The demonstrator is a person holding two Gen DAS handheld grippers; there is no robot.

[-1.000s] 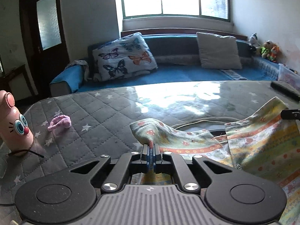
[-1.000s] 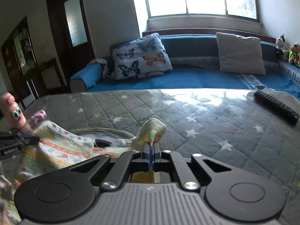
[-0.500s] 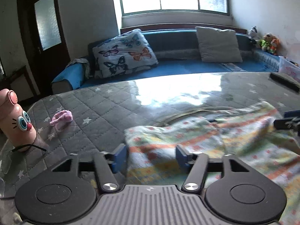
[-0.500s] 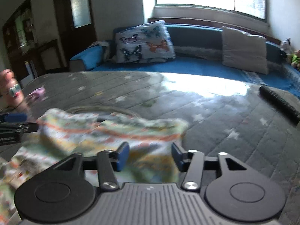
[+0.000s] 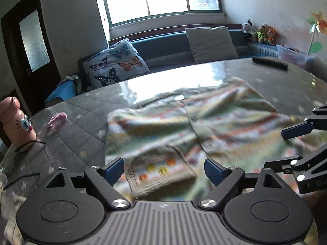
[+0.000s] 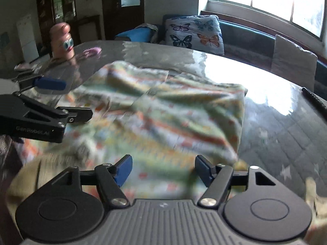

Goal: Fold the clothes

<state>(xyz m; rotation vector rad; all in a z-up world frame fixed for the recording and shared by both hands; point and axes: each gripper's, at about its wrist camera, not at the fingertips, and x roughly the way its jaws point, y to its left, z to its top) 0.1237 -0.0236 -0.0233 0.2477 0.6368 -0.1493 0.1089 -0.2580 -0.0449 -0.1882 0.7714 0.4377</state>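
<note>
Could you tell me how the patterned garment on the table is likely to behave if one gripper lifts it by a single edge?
The garment lies in soft creases and overlapping layers, so it is probably floppy and would drape, perhaps unfolding. It looks thin, so likely light. The table cover looks shiny, so a push might slide it rather than bunch it.

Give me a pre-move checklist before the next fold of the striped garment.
1. Left claw open, holding nothing: ok.
2. Right claw open, holding nothing: ok.
3. Pastel striped patterned garment lying on the grey star-quilted table cover: ok.
4. Garment smooth: not ok, wrinkles show.
5. Pink fuzzy hair tie and black remote control apart from the garment: ok.
6. Fold edges aligned: cannot tell, blurred.
</note>
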